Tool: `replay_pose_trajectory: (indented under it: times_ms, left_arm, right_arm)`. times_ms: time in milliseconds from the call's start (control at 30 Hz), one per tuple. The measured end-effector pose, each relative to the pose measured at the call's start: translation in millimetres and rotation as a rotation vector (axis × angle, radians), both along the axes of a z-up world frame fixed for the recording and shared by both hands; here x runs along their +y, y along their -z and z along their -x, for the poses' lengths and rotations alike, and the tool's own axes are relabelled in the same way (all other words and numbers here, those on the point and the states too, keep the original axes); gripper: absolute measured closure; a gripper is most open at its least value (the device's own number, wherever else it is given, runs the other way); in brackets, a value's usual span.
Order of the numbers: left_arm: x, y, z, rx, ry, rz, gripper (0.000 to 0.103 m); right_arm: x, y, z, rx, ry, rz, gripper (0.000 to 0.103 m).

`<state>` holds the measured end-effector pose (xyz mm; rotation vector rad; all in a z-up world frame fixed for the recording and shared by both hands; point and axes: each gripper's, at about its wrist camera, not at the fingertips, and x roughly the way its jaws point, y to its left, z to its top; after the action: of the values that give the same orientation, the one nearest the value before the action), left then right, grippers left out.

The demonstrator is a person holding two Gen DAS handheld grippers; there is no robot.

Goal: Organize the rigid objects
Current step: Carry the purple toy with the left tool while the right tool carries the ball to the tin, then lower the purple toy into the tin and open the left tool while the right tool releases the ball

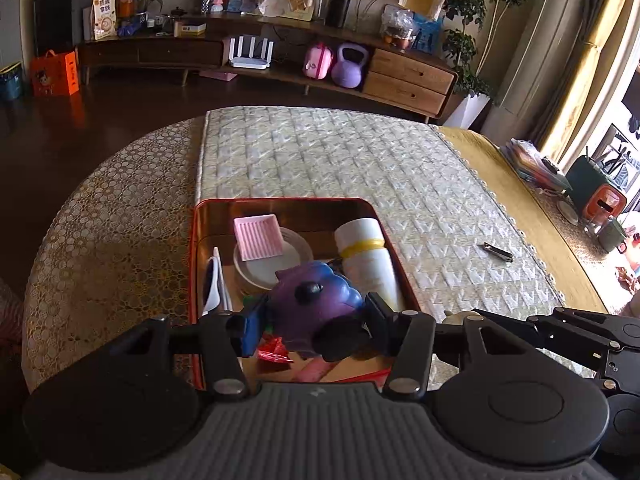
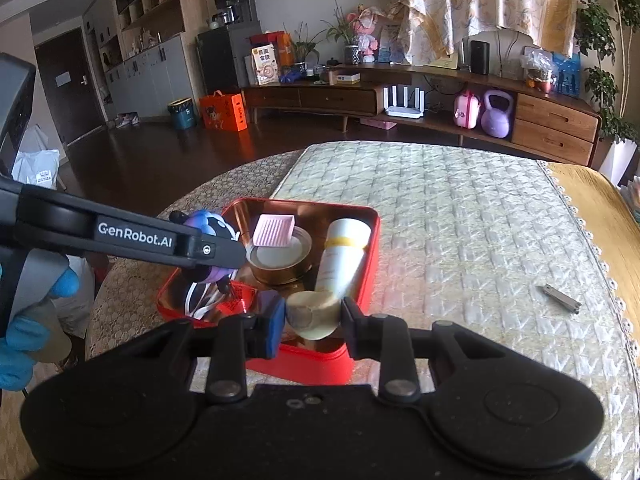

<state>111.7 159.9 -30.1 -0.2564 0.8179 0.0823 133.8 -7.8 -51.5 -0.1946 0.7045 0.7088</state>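
A red tin box (image 1: 280,201) (image 2: 320,364) stands on the quilted mat. In it lie a pink ridged square (image 1: 258,237) (image 2: 274,231) on a round tin lid (image 1: 294,250) (image 2: 280,260), a white bottle with a yellow band (image 1: 368,256) (image 2: 344,256), and white cable (image 1: 214,280). My left gripper (image 1: 312,320) is shut on a purple-blue toy figure (image 1: 316,296) (image 2: 208,224) above the box's near end. My right gripper (image 2: 312,316) is shut on a cream round block (image 2: 312,314) over the box's near edge.
A metal nail clipper (image 1: 498,251) (image 2: 562,300) lies on the quilted mat (image 1: 340,160) (image 2: 460,220) to the right of the box. A yellow cloth borders the mat on the right. A wooden sideboard stands behind across dark floor.
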Motion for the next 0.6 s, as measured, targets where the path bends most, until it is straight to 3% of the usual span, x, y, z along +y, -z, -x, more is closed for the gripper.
replay_pose_trajectory:
  times_ms: [200, 600]
  left_arm:
    - [23.1, 16.4, -9.1, 0.026, -0.035, -0.001, 0.051]
    - [34.0, 34.7, -35.9, 0.043, -0.012, -0.021, 0.051]
  right_arm:
    - [26.3, 14.0, -4.5, 0.011, -0.045, 0.036, 0.074]
    - [59.0, 38.1, -21.4, 0.065, -0.082, 0.094, 0.074]
